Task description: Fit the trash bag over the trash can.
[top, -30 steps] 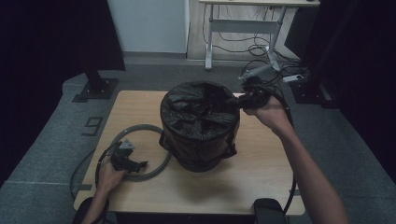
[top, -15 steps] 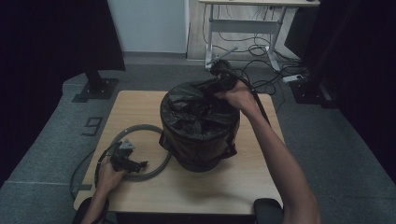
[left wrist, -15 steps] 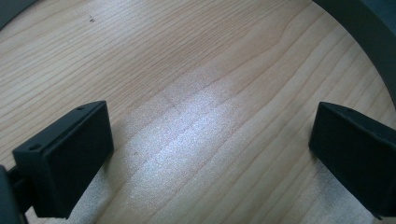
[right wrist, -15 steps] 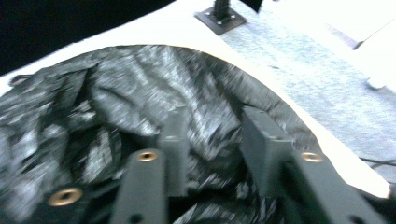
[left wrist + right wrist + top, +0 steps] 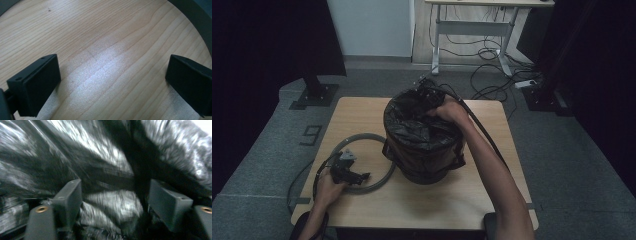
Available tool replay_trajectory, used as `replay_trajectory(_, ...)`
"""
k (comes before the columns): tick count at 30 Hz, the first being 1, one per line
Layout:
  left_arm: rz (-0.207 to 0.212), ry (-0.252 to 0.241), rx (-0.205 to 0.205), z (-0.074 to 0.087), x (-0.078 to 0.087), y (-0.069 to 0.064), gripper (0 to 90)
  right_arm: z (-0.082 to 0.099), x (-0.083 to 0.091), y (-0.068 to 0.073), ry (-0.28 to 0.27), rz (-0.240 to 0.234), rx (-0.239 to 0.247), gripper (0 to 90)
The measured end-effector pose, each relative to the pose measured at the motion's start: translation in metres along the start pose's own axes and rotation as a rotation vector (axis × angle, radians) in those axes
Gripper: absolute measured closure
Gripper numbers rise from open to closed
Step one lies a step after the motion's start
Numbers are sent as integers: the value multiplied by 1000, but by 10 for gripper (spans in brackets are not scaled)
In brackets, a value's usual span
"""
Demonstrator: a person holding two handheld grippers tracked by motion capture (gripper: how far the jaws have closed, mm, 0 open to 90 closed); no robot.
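A round bin (image 5: 422, 155) lined with a crinkled black bag (image 5: 412, 122) stands mid-table. My right gripper (image 5: 426, 96) is at the bin's far rim, pointing down into the bag. In the right gripper view its jaws (image 5: 115, 185) stand apart and have just been opening; blurred black bag (image 5: 110, 202) plastic lies behind the gap, and nothing is pinched. My left gripper (image 5: 361, 176) rests on the table (image 5: 492, 130) inside a grey ring (image 5: 364, 136). It (image 5: 110, 67) is wide open over bare wood, with the grey ring (image 5: 197, 20) arcing at the top right.
The right gripper's cable (image 5: 484, 132) runs along the forearm over the table's right side. Beyond the table are a white-legged desk (image 5: 437, 45), loose floor cables (image 5: 492, 85) and a black stand base (image 5: 314, 95). Grey carpet surrounds the table.
My right hand has swung left from the bin's right rim to its far rim and dropped a little, and its jaws have opened. The left hand has stayed put.
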State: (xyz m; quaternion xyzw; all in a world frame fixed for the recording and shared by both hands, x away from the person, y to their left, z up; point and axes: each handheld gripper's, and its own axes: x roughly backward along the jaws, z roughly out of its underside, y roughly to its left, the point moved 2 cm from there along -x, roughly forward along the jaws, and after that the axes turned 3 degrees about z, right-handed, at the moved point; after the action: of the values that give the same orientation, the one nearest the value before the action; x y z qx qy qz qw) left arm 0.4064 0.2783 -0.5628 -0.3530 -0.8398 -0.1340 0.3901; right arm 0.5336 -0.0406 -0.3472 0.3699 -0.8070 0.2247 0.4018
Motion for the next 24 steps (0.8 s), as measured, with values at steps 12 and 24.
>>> replay_trajectory(12,0,0,1,0,0,0,0,-7,52,20,-145,7,48,222)
replay_trajectory(24,0,0,0,0,0,0,0,0,3,74,-53,-49,116,134)
